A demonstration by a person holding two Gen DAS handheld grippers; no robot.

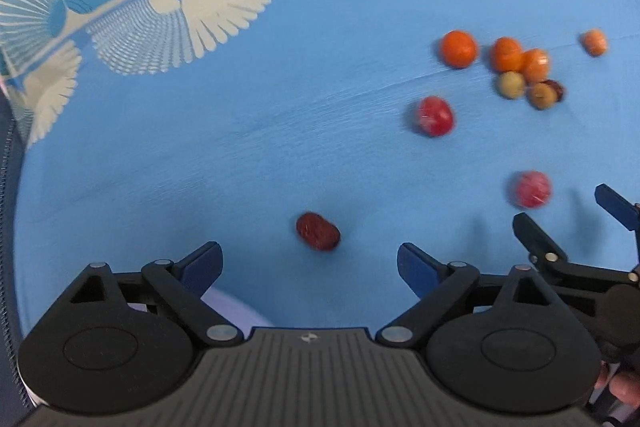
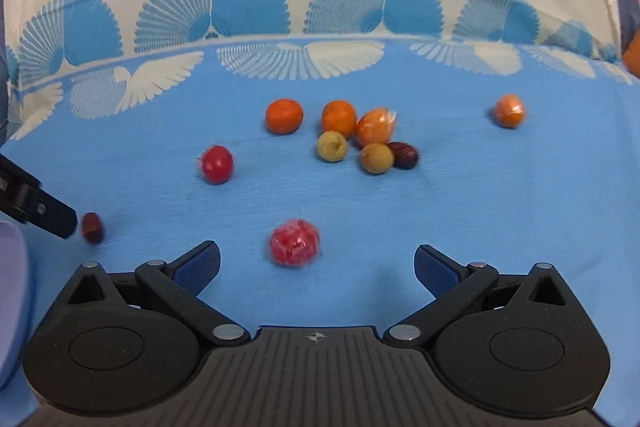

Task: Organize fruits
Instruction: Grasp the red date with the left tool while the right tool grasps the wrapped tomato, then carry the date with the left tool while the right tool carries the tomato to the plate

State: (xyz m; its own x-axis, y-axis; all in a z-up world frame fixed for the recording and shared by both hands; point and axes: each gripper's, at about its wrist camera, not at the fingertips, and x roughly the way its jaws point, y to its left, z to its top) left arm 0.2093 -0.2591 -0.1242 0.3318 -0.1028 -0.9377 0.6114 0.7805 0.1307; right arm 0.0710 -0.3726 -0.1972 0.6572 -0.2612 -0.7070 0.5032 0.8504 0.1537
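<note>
I can read no brand, label or writing on anything here. On the blue tablecloth (image 2: 500, 211) I count 10 fruits. There are 4 oranges: 1 alone (image 2: 284, 116), 2 touching each other (image 2: 338, 118), 1 of those in clear wrap, and 1 wrapped one (image 2: 509, 110) well apart to the right. I see 2 yellow-green fruits (image 2: 331, 145), 2 red fruits, 1 bare (image 2: 216, 164) and 1 wrapped (image 2: 294, 241), and 2 dark red dates. 1 date (image 2: 404, 155) touches the cluster. The other date (image 1: 317, 231) lies alone, just ahead of my left gripper (image 1: 310, 269), whose jaws stand wide with nothing between them. My right gripper (image 2: 316, 269) is also spread wide and empty, with the wrapped red fruit just ahead of its fingertips.
</note>
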